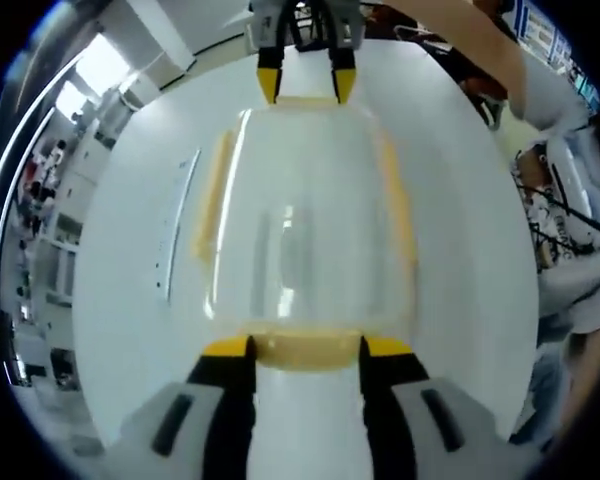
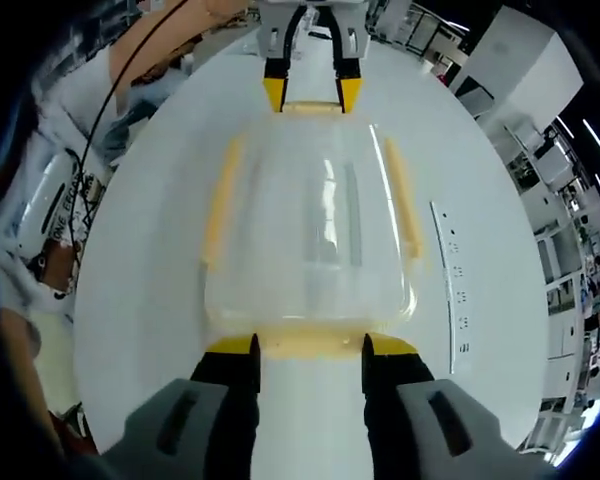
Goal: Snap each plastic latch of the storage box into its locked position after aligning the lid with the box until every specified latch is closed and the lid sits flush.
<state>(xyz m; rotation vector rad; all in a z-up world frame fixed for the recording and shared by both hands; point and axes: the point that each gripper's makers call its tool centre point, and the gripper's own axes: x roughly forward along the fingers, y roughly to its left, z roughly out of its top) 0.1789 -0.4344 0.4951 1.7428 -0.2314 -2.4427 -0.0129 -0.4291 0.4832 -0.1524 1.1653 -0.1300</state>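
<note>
The storage box (image 1: 305, 240) is sitting in the middle of a round white table (image 1: 130, 330), a clear plastic tub with a see-through lid (image 2: 320, 230) and pale yellow latches along its edges. The person is working it from both ends at once. In the left gripper view, the left gripper (image 1: 305, 348) is pressing up to the near end latch (image 1: 305, 352), its yellow-tipped jaws standing apart with the latch lying between them; they are spread, not clamped shut, though whether the tips are actually pinching the latch I cannot tell. The right gripper (image 2: 308, 346) is doing the same at the opposite end latch (image 2: 310, 345), jaws likewise parted around it, and it is showing at the far end of the box in the left gripper view. The long side latches (image 2: 220, 205) are lying flat against the sides, as far as I can make out. A white power strip (image 2: 450, 280) is lying just beside the box.

The box is looking light and empty, so it is likely to skid on the smooth tabletop unless both ends are pushed together. The thin clear walls will probably flex; the stiffer yellow latches are the sensible place to press, squarely and near their middle.
</note>
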